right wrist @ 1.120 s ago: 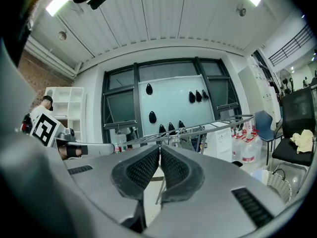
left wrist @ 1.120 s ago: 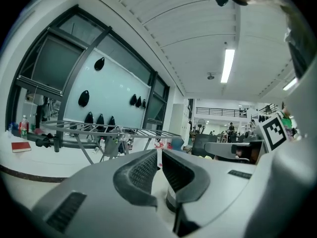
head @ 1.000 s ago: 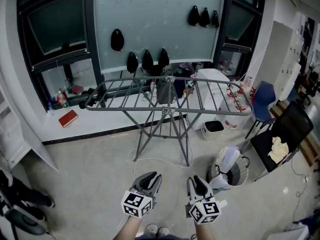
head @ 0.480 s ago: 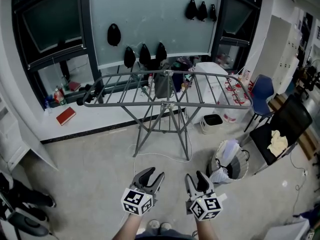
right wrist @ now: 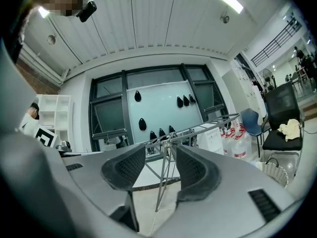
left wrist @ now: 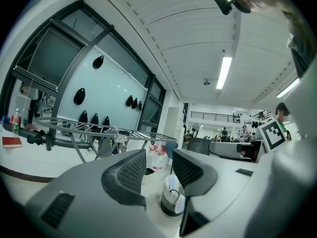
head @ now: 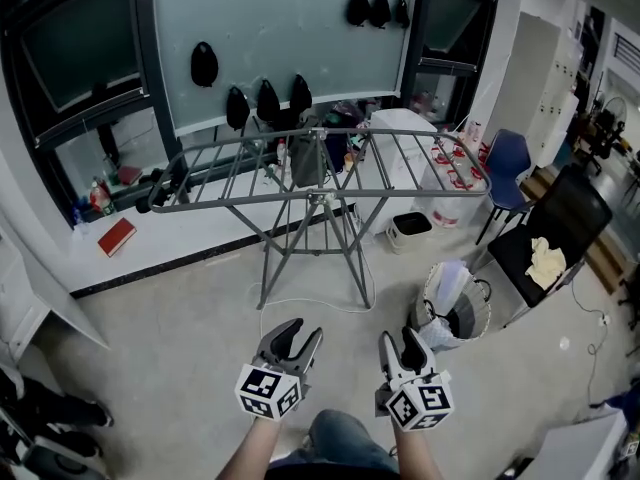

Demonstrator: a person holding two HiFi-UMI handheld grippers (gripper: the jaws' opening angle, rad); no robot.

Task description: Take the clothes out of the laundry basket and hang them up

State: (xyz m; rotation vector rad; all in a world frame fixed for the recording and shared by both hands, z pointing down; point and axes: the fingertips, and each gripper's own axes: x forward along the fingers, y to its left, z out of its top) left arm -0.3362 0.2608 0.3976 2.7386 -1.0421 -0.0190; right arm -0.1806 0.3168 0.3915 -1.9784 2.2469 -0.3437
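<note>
Bare floor (head: 160,348) lies open on the left, edged at the far side by a white window ledge (head: 170,258) with a red book (head: 117,236) on it. A grey rack (head: 320,197) stands far and central with its wings spread flat, and its legs stand on the floor ahead of both hands. Near, the left hand-held gripper (head: 302,330) is held level and points toward the rack. Its jaws have just been opening and stand partly apart, with nothing between them. Just to its right, not touching it, the right hand-held gripper (head: 398,338) is level too. Its jaws have just been opening and stand wide, gripping nothing. To the right, near that gripper, a round white mesh basket (head: 478,323) sits on the floor with pale clothes (head: 450,280) heaped in it, one piece draped over its near left rim. Farther right a black chair (head: 580,213) holding a pale cloth (head: 545,261) closes in that side. A blue chair (head: 508,158) stands farther off.
</note>
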